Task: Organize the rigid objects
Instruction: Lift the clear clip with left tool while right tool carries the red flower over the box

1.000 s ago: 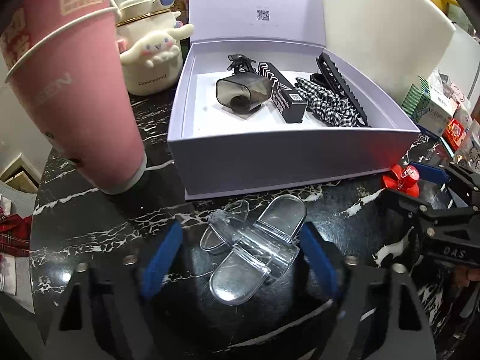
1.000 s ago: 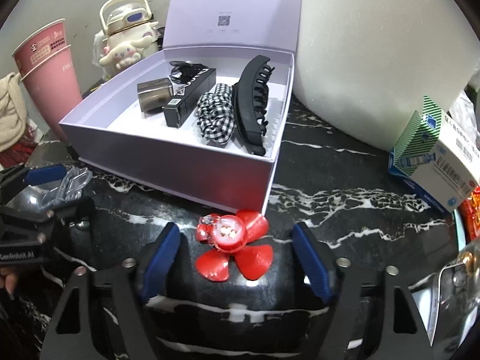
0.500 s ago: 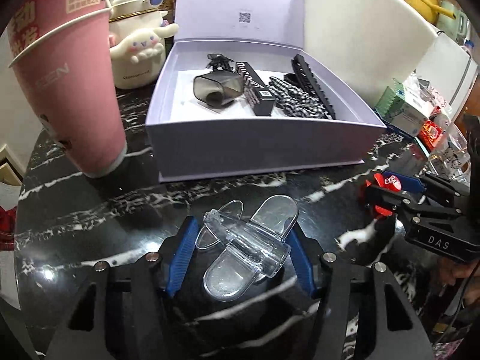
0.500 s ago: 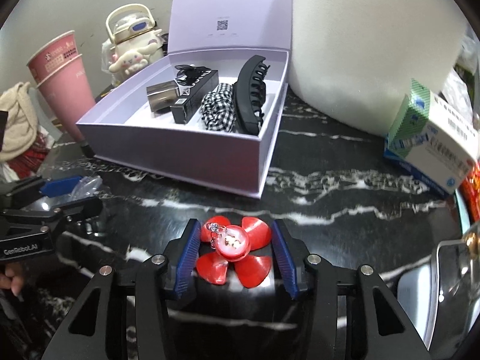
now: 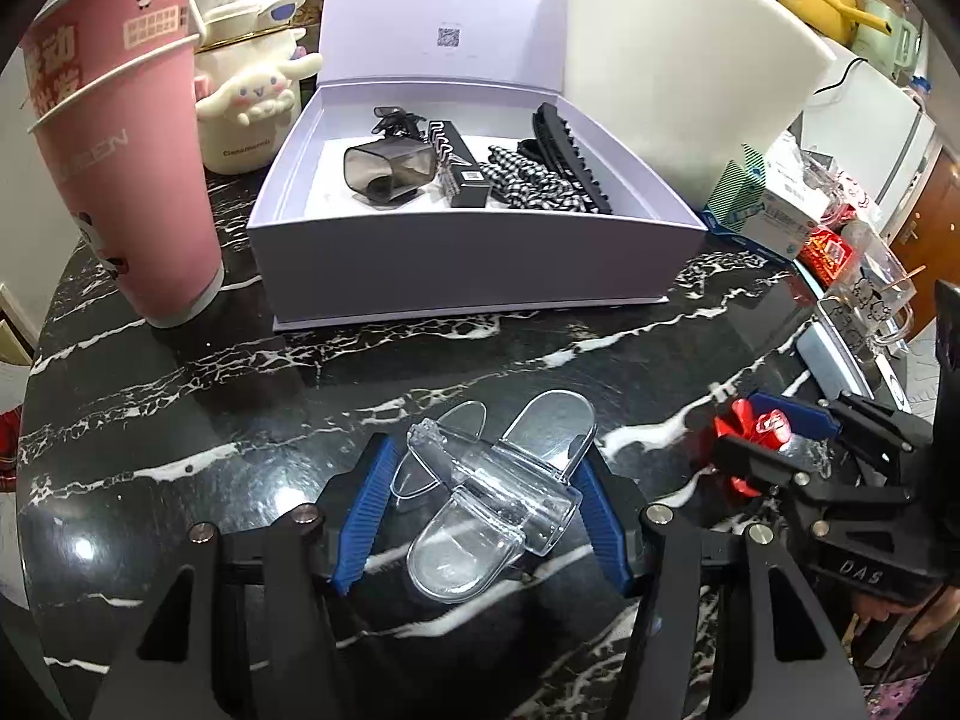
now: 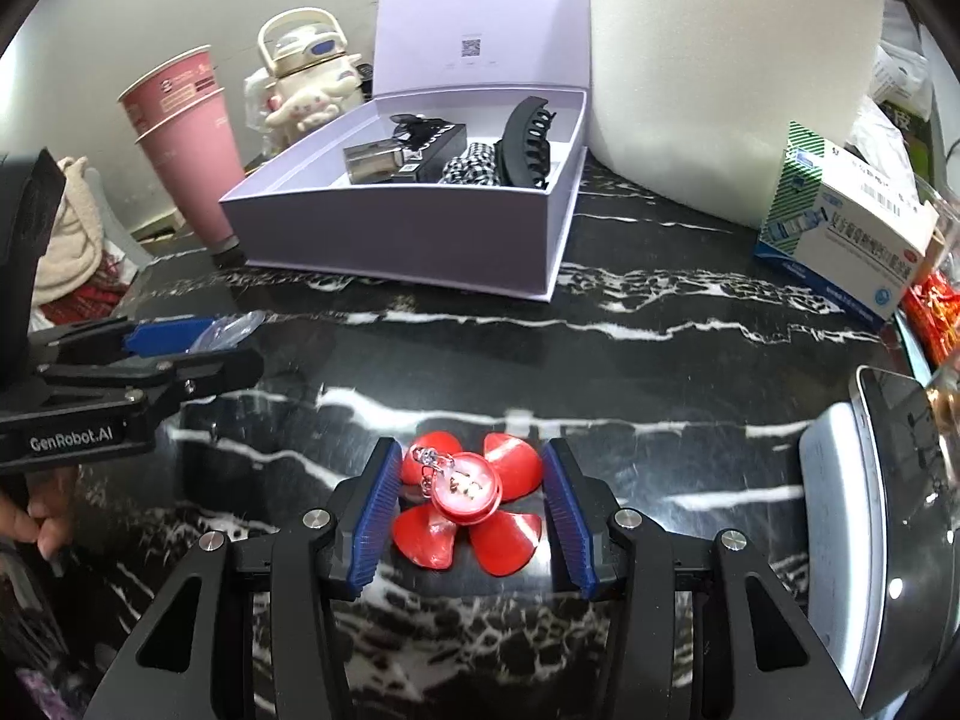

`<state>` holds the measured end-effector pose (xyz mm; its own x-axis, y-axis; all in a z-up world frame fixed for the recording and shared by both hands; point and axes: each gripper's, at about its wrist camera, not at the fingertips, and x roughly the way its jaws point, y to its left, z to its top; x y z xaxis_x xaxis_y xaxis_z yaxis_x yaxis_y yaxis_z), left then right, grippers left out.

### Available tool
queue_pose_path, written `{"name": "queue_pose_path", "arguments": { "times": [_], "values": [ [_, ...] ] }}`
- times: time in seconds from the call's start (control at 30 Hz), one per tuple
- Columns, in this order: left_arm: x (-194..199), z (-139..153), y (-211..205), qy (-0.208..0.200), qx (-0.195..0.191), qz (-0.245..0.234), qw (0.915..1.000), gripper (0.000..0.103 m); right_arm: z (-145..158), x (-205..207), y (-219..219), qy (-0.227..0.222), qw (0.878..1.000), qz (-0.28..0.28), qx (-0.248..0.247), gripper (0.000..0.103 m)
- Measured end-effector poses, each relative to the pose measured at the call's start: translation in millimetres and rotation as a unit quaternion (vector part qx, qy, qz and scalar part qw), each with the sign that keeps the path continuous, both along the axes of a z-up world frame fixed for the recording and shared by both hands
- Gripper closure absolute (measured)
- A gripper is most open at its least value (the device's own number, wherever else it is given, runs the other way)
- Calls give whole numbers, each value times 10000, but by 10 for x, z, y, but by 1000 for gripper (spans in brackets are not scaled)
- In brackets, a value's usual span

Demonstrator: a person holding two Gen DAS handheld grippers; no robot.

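On the black marble tabletop (image 5: 198,396), veined white, a broad bare band runs between the two grippers and the front wall of the lavender gift box (image 5: 468,264). Box lid stands upright at the back. Left of the box, touching nothing, a stack of pink paper cups (image 5: 129,180); behind them a cream Cinnamoroll container (image 5: 252,114). Right of the box a white foam block (image 6: 720,72), then a green-and-white medicine carton (image 6: 840,222) near the table's right edge, and a grey-white device (image 6: 840,504) at the near right.

Inside the box, side by side: a smoky translucent clip (image 5: 390,171), a black carton (image 5: 459,168), a black-and-white checked scrunchie (image 5: 534,183), and a long black claw clip (image 5: 570,159) along the right wall, long axis running front to back.

Clear plastic hair clip (image 5: 492,492): long axis diagonal, from near-left to far-right, rounded wings spread to both ends. Left gripper (image 5: 480,504) narrowed on it, both blue pads against its sides; whether it is off the table cannot be told.

Red flower-shaped clip (image 6: 468,504): petals fanned flat, round centre facing up, small clear charm on its upper left. Right gripper (image 6: 471,504) closed in on it, pads touching petal edges either side. The two grippers sit near each other, apart.
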<state>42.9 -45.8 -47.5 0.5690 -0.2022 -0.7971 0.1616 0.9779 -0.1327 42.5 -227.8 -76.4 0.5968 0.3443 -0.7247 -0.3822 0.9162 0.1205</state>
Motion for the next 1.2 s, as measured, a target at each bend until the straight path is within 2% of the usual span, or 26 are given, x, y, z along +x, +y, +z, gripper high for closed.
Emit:
{"name": "queue_pose_path", "arguments": {
  "times": [0.33, 0.4, 0.5, 0.6, 1.2],
  "values": [
    [-141, -7, -102, 11, 97, -340, 9994, 44, -3, -184, -33, 9, 9999, -106, 52, 55],
    [-164, 2, -106, -14, 128, -357, 9993, 44, -12, -243, 7, -167, 9997, -79, -173, 55],
    [-187, -10, -101, 17, 143, -321, 9994, 44, -14, -312, 45, -391, 9984, 0, -421, 55],
    [-193, -25, -97, 64, 133, -264, 9995, 44, -3, -321, 6, -328, 9993, 110, -168, 55],
    [-194, 207, -205, -223, 124, -74, 9996, 44, 115, -300, -66, -480, 9979, 392, -199, 55]
  ]
}}
